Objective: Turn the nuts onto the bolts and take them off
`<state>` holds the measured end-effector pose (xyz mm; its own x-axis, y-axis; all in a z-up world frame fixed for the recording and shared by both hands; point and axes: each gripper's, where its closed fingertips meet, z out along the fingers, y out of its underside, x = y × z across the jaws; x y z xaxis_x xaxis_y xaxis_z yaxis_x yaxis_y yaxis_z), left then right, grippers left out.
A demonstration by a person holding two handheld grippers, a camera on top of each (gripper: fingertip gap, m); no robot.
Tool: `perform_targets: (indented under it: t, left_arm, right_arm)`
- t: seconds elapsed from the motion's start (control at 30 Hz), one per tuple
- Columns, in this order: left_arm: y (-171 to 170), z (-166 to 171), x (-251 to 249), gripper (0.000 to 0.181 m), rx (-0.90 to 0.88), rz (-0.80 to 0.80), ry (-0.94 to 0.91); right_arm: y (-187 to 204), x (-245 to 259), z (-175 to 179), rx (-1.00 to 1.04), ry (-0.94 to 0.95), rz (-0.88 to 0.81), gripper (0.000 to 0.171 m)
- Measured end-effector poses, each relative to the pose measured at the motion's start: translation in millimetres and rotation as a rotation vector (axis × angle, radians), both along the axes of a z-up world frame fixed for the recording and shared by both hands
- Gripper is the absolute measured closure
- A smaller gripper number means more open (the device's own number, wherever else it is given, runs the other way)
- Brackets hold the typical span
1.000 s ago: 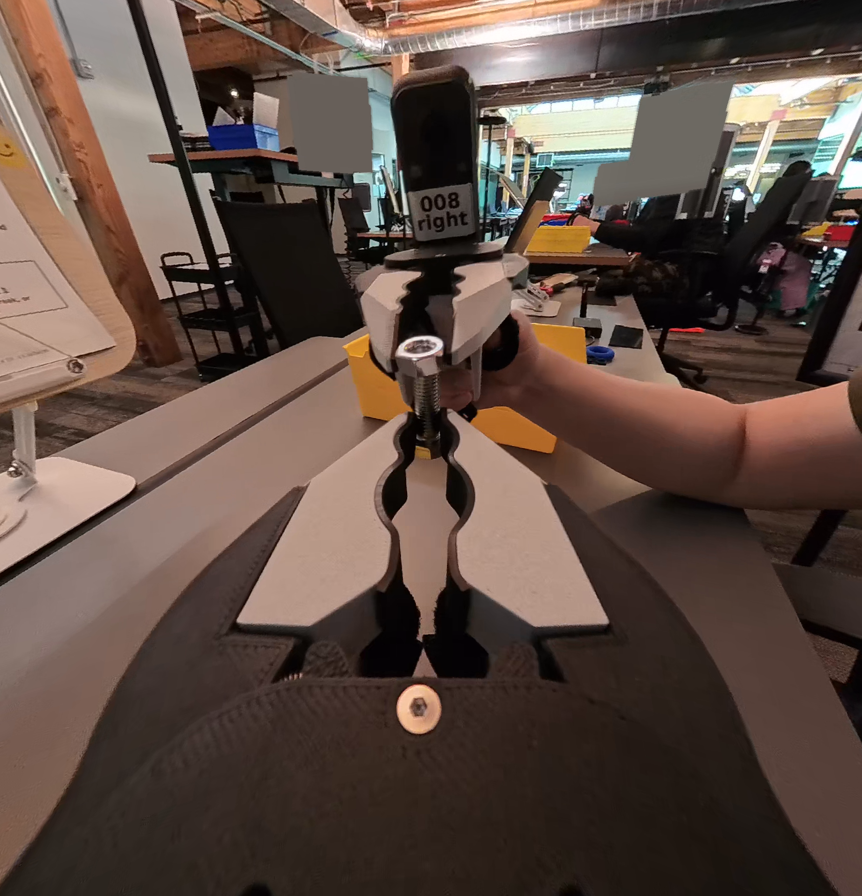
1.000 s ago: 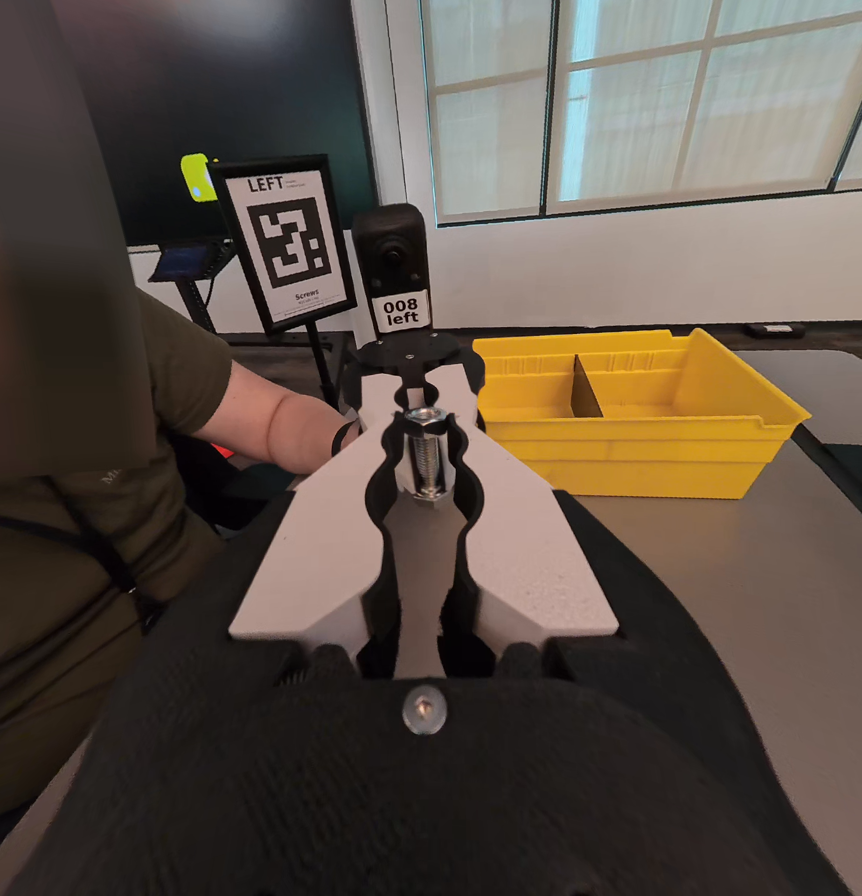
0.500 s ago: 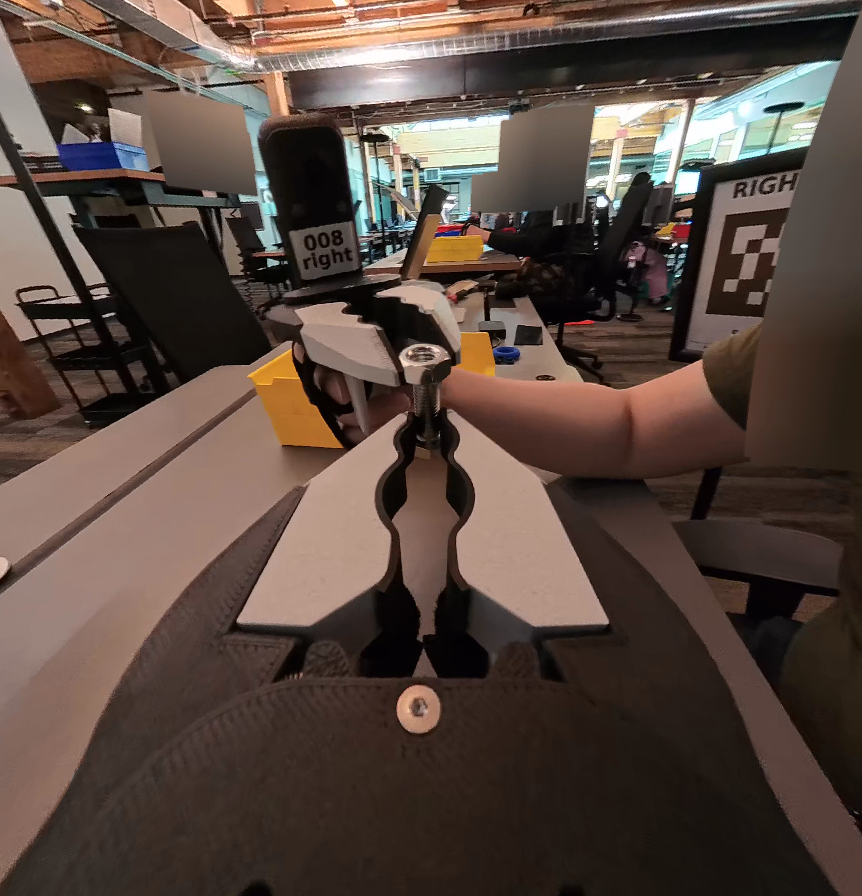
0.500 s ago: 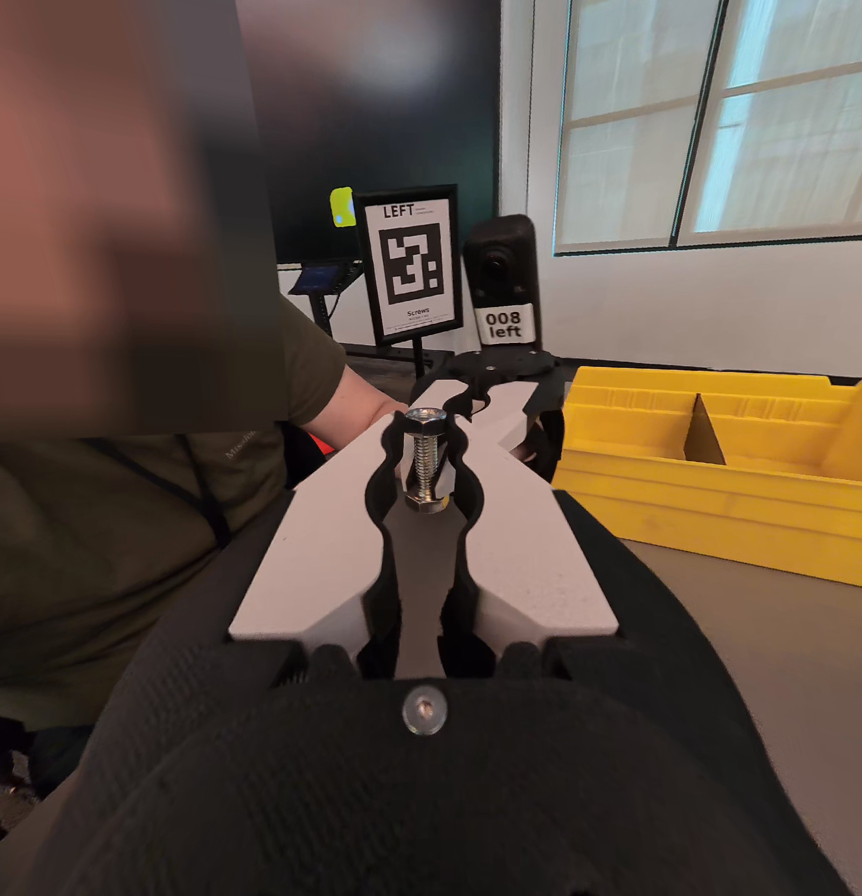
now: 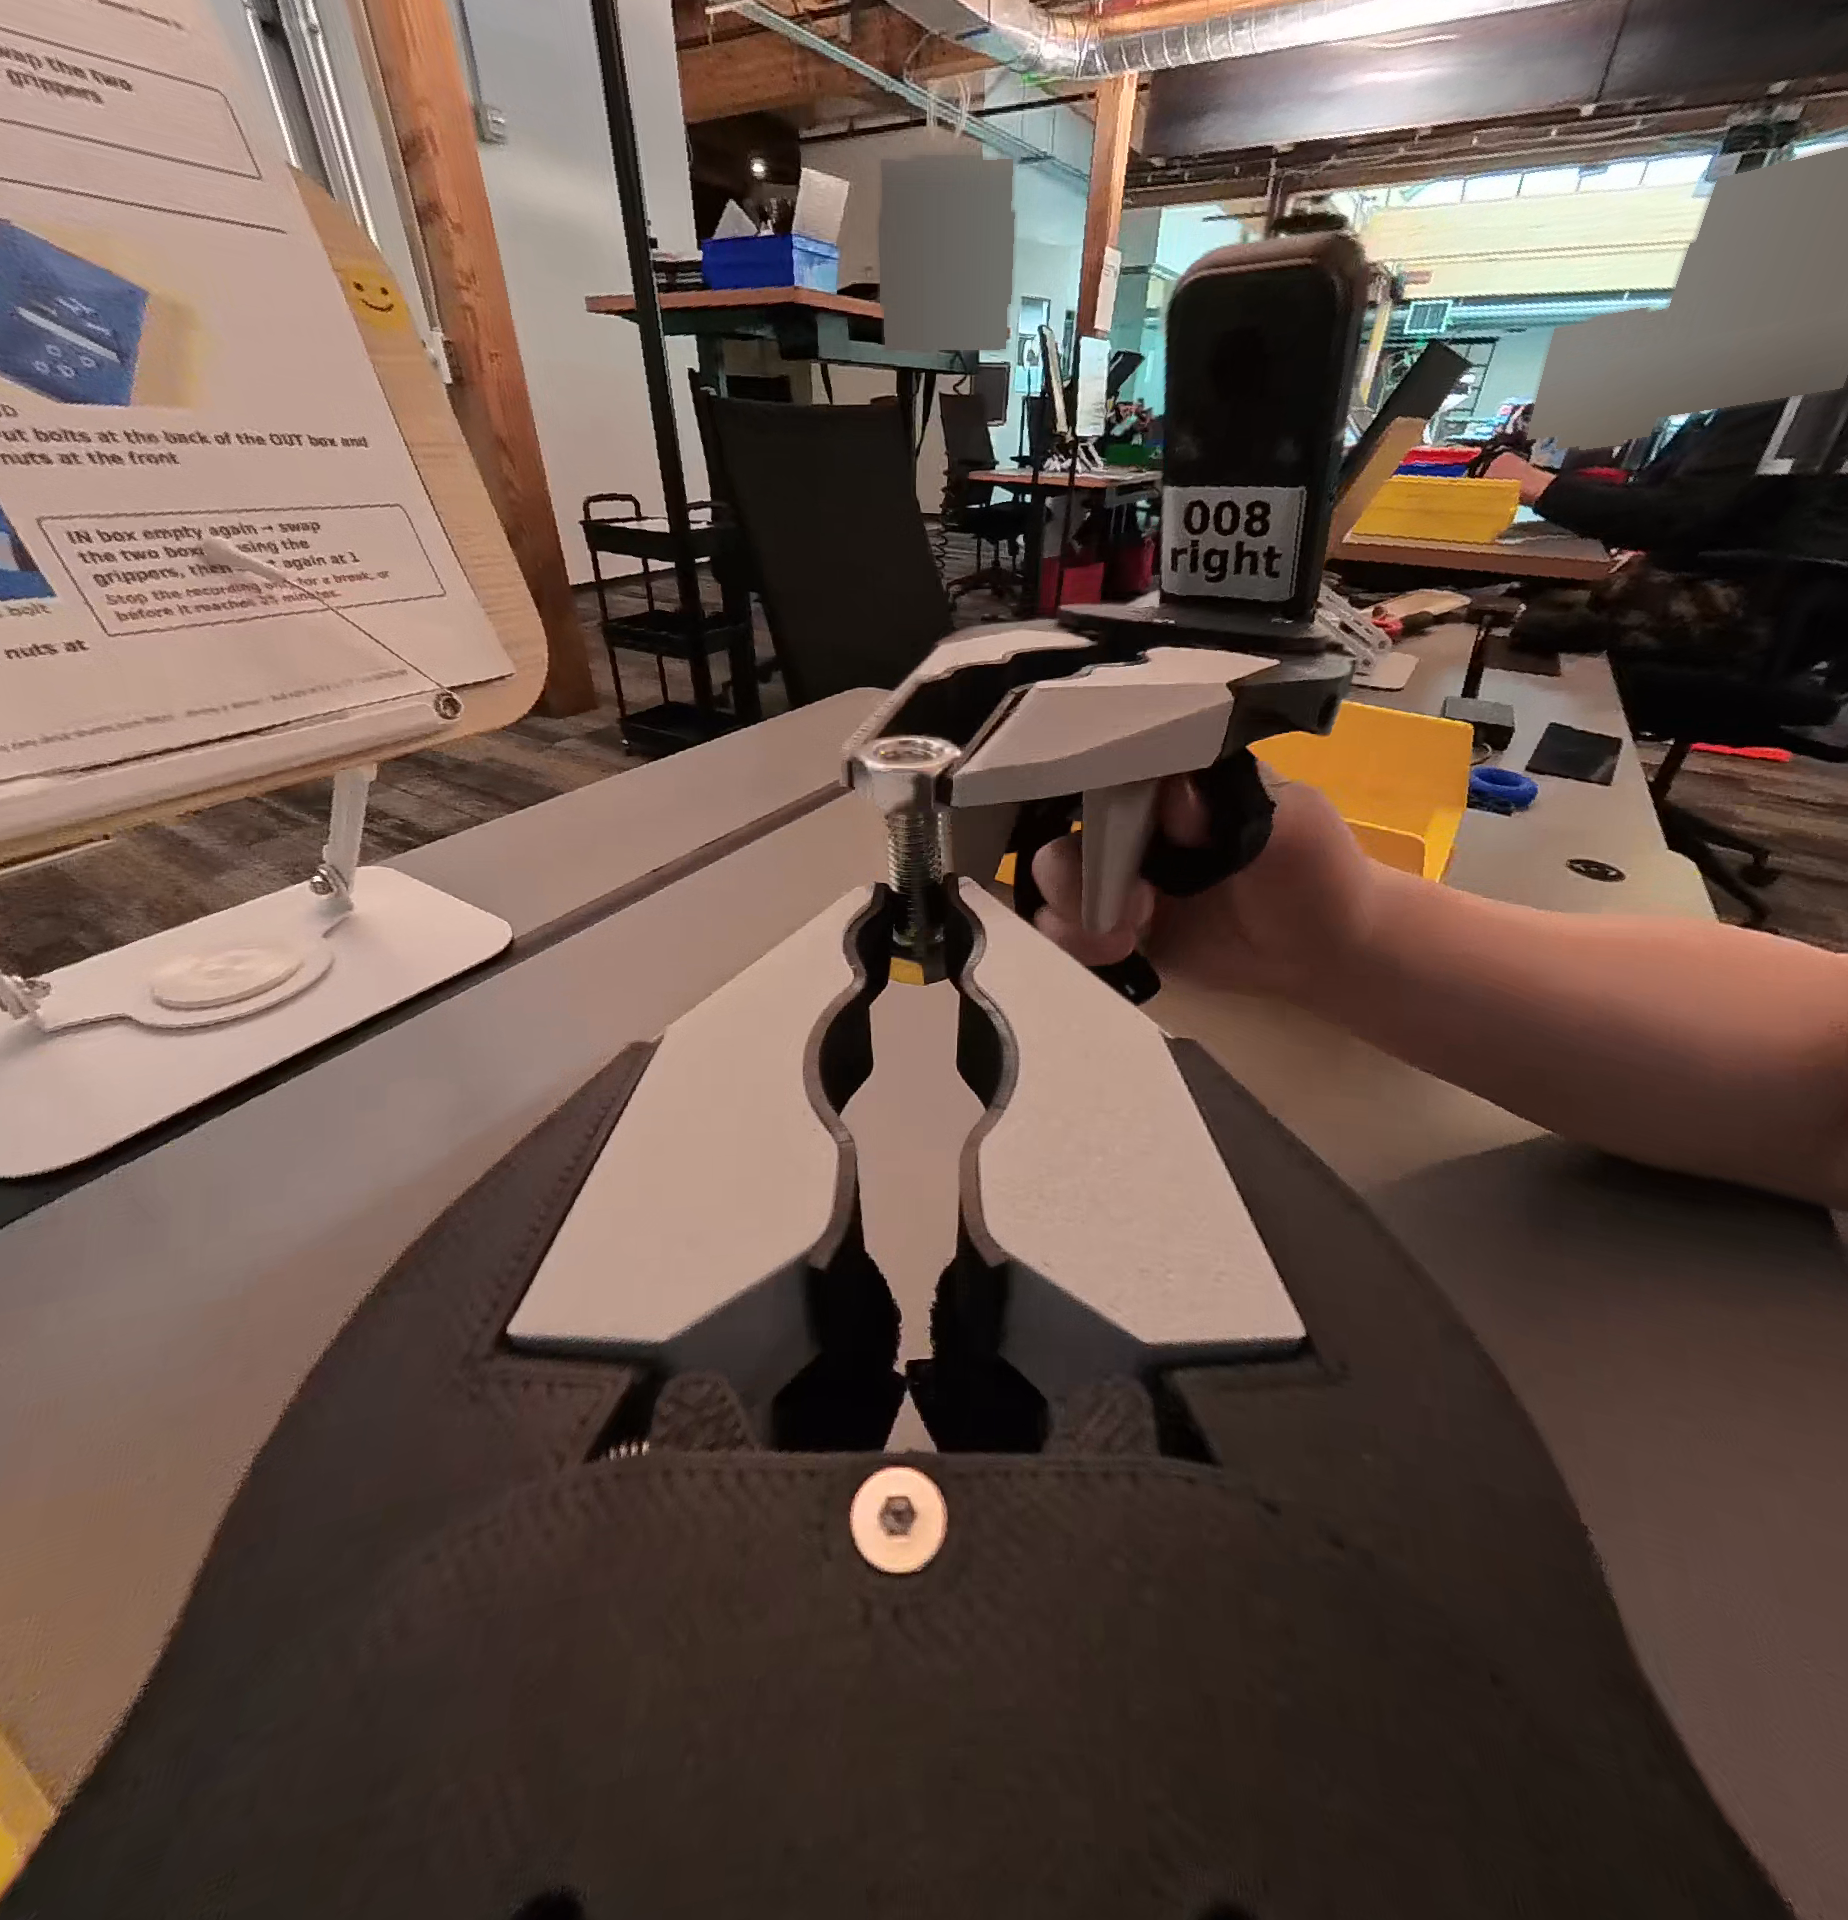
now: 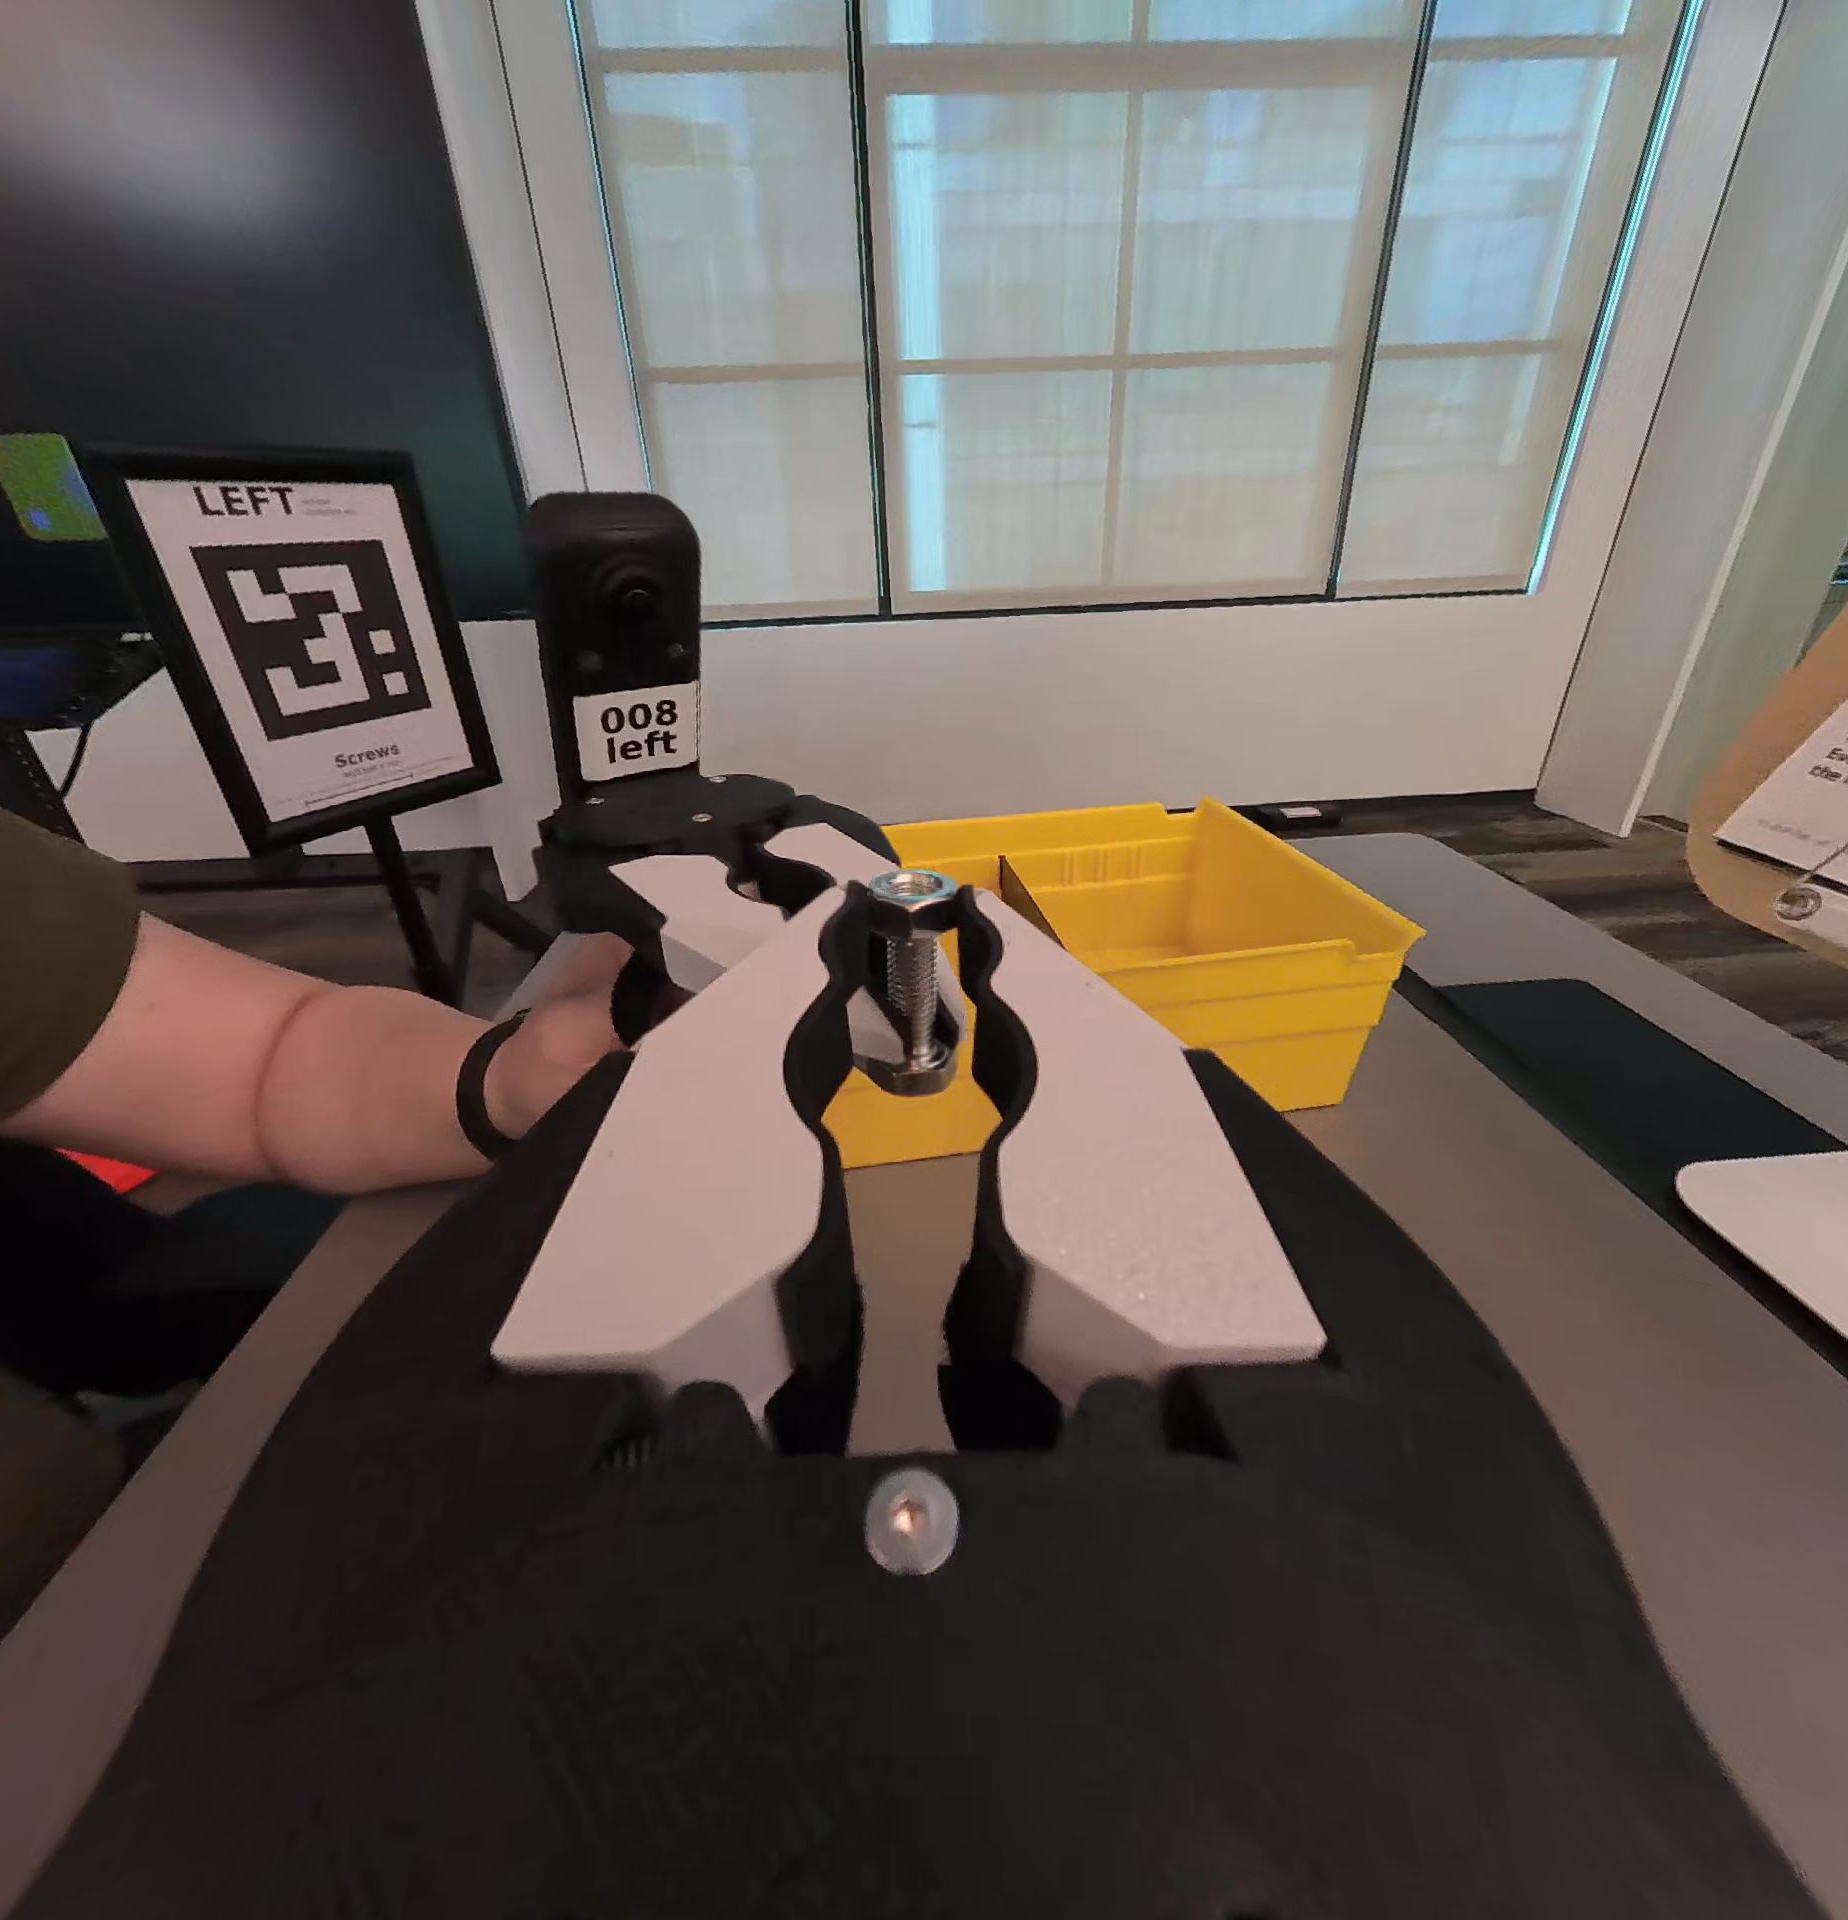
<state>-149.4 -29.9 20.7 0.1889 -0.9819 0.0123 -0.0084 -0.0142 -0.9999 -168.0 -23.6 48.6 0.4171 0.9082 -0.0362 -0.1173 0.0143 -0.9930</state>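
A steel bolt stands upright above the grey table, with a hex nut on the top end of its thread. My left gripper is shut on the bolt's lower end. My right gripper reaches in from the right, held by a hand, and is shut on the nut. In the right wrist view, my right gripper pinches the nut at its tips. The bolt's thread runs down to its head, which my left gripper holds from the left.
A yellow divided bin stands behind the bolt on the table; another yellow bin sits behind the right hand. An instruction board on a white stand is at the left. A framed marker sign stands off the table. Left and right tips are no more than a few centimetres apart.
The grippers have swung about the bolt's axis: the right gripper now comes in from the right in the left view. Both stay shut on bolt and nut.
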Motion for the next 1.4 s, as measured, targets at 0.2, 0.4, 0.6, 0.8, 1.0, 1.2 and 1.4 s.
perform_targets:
  t: [0.2, 0.4, 0.6, 0.8, 1.0, 1.2, 1.4]
  left_arm:
    - [10, -4, -2, 0.175, -0.013, 0.063, 0.018]
    - [16, -7, -5, 0.174, 0.014, 0.128, 0.045]
    - [15, -5, -5, 0.174, 0.002, 0.119, 0.031]
    - [18, -6, -6, 0.174, 0.008, 0.137, 0.035]
    - [17, -6, -6, 0.174, 0.001, 0.131, 0.031]
    - [17, -6, -6, 0.174, -0.003, 0.127, 0.028]
    - [18, -3, -7, 0.174, -0.008, 0.125, 0.015]
  right_arm:
    - [11, 2, -5, -0.012, -0.044, -0.113, 0.155]
    - [16, 0, -7, -0.030, -0.043, -0.179, 0.155]
    - [16, 0, -6, -0.005, -0.061, -0.205, 0.155]
    - [18, -1, -7, -0.013, -0.054, -0.245, 0.155]
    - [18, 0, -7, 0.015, -0.088, -0.263, 0.155]
    - [18, 0, -7, 0.027, -0.105, -0.269, 0.154]
    - [17, 3, -5, 0.059, -0.114, -0.270, 0.149]
